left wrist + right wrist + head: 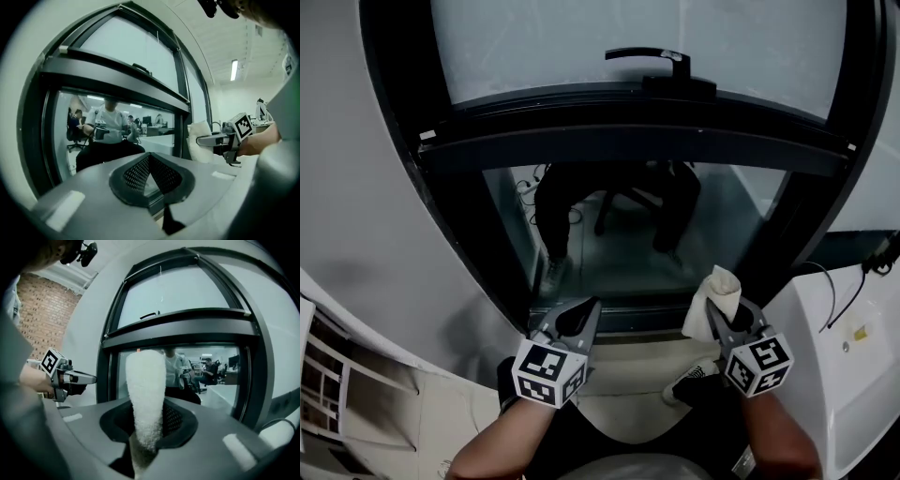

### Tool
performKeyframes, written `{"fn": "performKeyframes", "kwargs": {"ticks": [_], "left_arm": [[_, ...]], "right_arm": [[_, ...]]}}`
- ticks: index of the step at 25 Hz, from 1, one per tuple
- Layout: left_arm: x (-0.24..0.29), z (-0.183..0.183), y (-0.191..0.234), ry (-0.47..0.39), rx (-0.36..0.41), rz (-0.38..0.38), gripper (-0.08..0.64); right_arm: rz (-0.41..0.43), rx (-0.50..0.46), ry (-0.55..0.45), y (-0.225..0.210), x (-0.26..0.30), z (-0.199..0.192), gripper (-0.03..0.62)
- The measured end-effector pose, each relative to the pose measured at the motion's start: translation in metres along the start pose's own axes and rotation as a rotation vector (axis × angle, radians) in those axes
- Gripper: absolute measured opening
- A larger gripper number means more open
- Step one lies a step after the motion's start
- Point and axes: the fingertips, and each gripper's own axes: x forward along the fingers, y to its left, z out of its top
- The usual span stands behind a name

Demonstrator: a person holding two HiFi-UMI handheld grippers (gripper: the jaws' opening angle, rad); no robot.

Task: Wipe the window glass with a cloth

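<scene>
The window has a dark frame with a lower clear pane (619, 234) and an upper frosted pane (637, 42). A black handle (652, 58) sits on the upper sash. My right gripper (724, 314) is shut on a white cloth (714, 298), which stands up in a folded wad (146, 394) between its jaws. It is held just short of the lower pane's right bottom corner. My left gripper (578, 319) is shut with nothing in it, near the sill at the lower pane's bottom left. The lower glass (187, 376) reflects a seated person.
A dark horizontal crossbar (628, 127) splits the two panes. A white sill (628, 361) runs below the frame. A white surface with a black cable (830, 291) lies at the right. A brick wall (47, 315) stands to the left.
</scene>
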Motion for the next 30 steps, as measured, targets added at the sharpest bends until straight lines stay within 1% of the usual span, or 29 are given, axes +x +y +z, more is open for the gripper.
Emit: {"fn": "performKeyframes", "kwargs": {"ticks": [3,7,10,12,16,24,30], "left_arm": [[-0.019,0.013,-0.013,-0.03,0.026,0.016,0.017],[-0.041,0.024,-0.028,-0.067,0.002,0.022,0.017],[-0.054,0.026,-0.035,-0.078,0.006,0.032,0.017],[-0.063,0.026,-0.034,-0.079,0.015,0.049,0.017],[-0.083,0.027,-0.032,-0.089,0.039,0.085,0.017],[-0.099,0.03,-0.035,-0.099,0.063,0.098,0.017],[-0.105,0.042,-0.028,-0.122,0.074,0.117,0.017]], "right_arm": [[0.014,-0.025,-0.021,0.017,-0.021,0.009,0.092],[0.016,-0.015,-0.066,0.029,-0.043,0.021,0.092],[0.012,-0.017,-0.091,0.034,-0.06,0.027,0.092],[0.018,-0.022,-0.096,0.039,-0.068,0.029,0.092],[0.028,-0.004,-0.103,0.047,-0.082,0.029,0.092],[0.0,0.002,-0.122,0.048,-0.101,0.032,0.092],[-0.017,0.006,-0.123,0.046,-0.101,0.031,0.092]]}}
